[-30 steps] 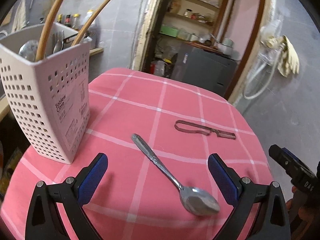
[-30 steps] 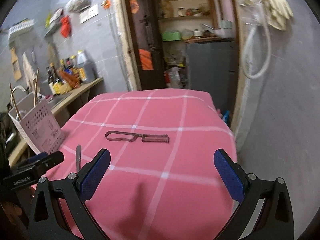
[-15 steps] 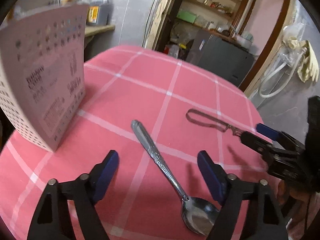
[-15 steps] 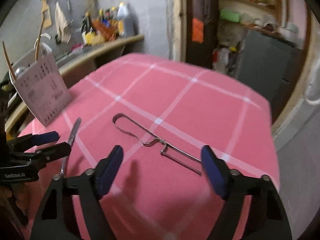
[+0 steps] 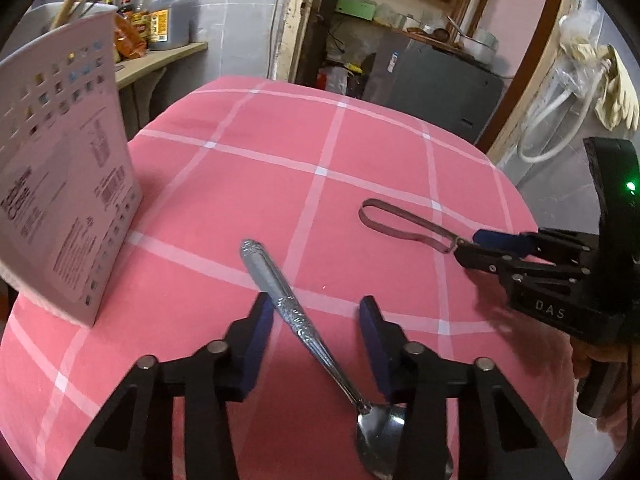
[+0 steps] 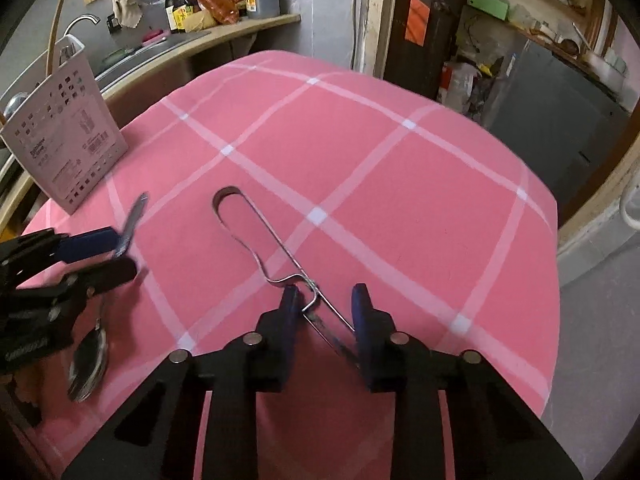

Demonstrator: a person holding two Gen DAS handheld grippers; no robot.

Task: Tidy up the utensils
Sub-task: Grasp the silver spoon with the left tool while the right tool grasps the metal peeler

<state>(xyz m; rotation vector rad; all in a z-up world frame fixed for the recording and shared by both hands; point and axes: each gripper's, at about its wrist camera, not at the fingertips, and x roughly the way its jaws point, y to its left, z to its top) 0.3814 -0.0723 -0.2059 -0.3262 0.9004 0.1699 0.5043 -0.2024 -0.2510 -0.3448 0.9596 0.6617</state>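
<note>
Lying on the worktop (image 5: pixel 380 148): one spoon (image 5: pixel 304 328), one peeler (image 6: pixel 276 264), one caddy (image 5: pixel 60 184). Left gripper (image 5: pixel 316 312) fingers closing astride spoon; right gripper (image 6: pixel 324 300) fingers closing astride peeler, neither gripping.

Bowl of the spoon (image 5: pixel 376 436) partly hidden behind the right finger of the left gripper (image 5: pixel 316 320), its tip cut off by the lower edge. Blade end of the peeler (image 6: pixel 276 256) hidden behind the right finger of the right gripper (image 6: pixel 325 305). Contents of the white caddy (image 5: pixel 60 184), far left of the fingers, cropped by the frame; label print too small to read.
</note>
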